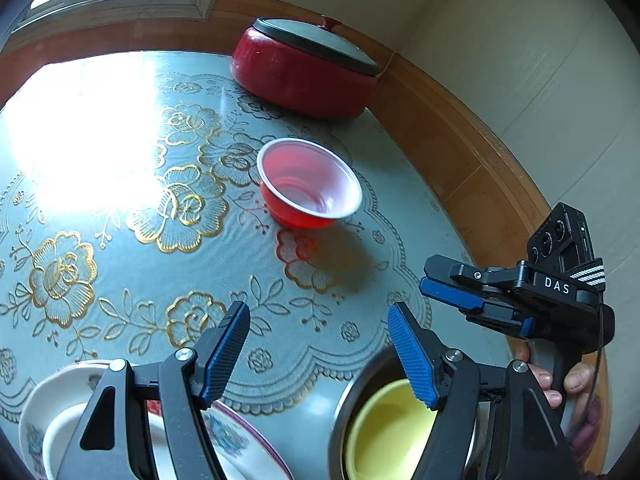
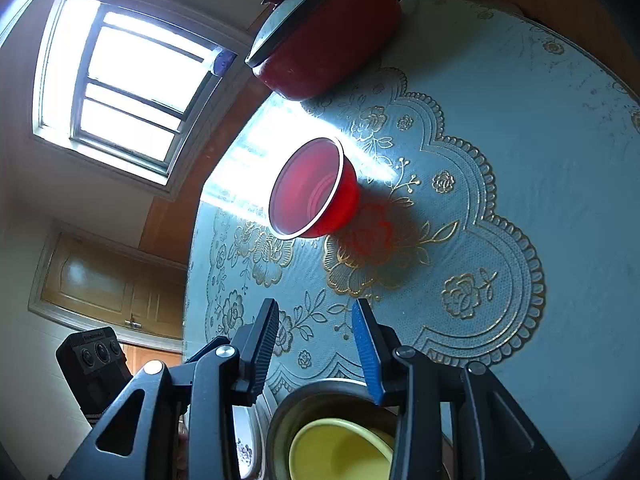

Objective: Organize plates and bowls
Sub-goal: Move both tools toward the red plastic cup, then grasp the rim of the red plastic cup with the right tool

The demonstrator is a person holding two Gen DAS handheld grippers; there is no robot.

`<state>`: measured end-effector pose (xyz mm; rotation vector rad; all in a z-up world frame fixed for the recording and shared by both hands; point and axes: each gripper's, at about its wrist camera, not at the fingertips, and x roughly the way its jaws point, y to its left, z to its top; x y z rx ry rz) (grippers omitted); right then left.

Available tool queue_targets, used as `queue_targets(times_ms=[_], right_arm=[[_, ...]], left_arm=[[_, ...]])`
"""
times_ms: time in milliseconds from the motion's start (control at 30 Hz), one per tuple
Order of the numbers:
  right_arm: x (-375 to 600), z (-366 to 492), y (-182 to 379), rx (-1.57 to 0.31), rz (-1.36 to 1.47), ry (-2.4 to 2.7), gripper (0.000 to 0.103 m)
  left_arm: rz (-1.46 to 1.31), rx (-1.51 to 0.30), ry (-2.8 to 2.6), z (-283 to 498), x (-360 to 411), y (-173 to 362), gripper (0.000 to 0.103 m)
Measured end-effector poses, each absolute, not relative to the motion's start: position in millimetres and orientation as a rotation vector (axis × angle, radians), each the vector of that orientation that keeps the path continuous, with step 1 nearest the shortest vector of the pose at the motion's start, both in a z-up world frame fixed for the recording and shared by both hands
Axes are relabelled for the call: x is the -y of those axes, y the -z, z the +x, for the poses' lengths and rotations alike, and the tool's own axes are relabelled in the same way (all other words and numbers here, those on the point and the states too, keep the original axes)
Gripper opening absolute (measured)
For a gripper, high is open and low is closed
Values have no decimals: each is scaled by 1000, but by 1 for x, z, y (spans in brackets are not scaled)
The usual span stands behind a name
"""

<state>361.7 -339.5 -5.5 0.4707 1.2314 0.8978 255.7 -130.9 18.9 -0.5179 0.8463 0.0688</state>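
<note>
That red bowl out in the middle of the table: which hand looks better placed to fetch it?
Probably the right. The red bowl sits almost straight ahead of the open, empty right gripper; the left gripper, also open, sees it similarly, so it's close.

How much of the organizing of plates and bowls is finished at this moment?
Done: the yellow bowl sits nested in the metal bowl; white floral plates are stacked. In hand: nothing, both tongs are empty. Left: the red plastic bowl stands alone mid-table.
</note>
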Motion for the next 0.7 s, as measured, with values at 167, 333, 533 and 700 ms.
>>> queue_targets(times_ms=[167, 333, 533, 700], right_arm=[[320, 372, 12, -1248, 504, -907, 38], [305, 381, 14, -1186, 506, -884, 38], [293, 400, 22, -1160, 497, -847, 38], [290, 410, 30, -1166, 504, -823, 38]], left_arm=[[-521, -841, -105, 273, 117, -17, 72], [-530, -835, -141, 295, 101, -12, 72], [-561, -827, -168, 318, 83, -5, 72], [-581, -826, -180, 332, 71, 0, 72]])
